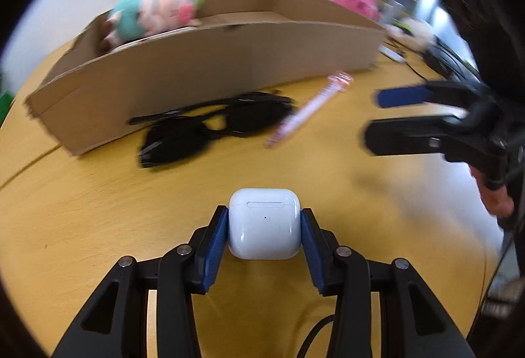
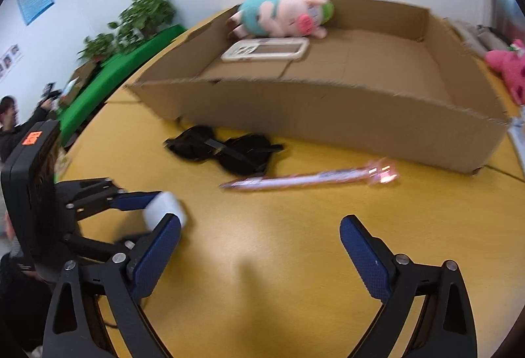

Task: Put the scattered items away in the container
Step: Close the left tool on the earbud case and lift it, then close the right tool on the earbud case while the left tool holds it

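The left claw (image 1: 264,226) has its blue pads against both sides of the white earbud case (image 1: 264,223) on the near worktop (image 1: 98,210); smooth, hard, light, likely slippery, so flat flanks suit. Right claw (image 2: 261,246) gapes empty; cardboard box (image 2: 328,115) beyond.

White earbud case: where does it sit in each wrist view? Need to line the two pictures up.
Left wrist view: white earbud case at bottom centre, between the left gripper pads, which touch its sides.
Right wrist view: white earbud case at lower left, blurred, between the left gripper fingers.
Shared landmark: the cardboard box, with the black sunglasses in front of it.
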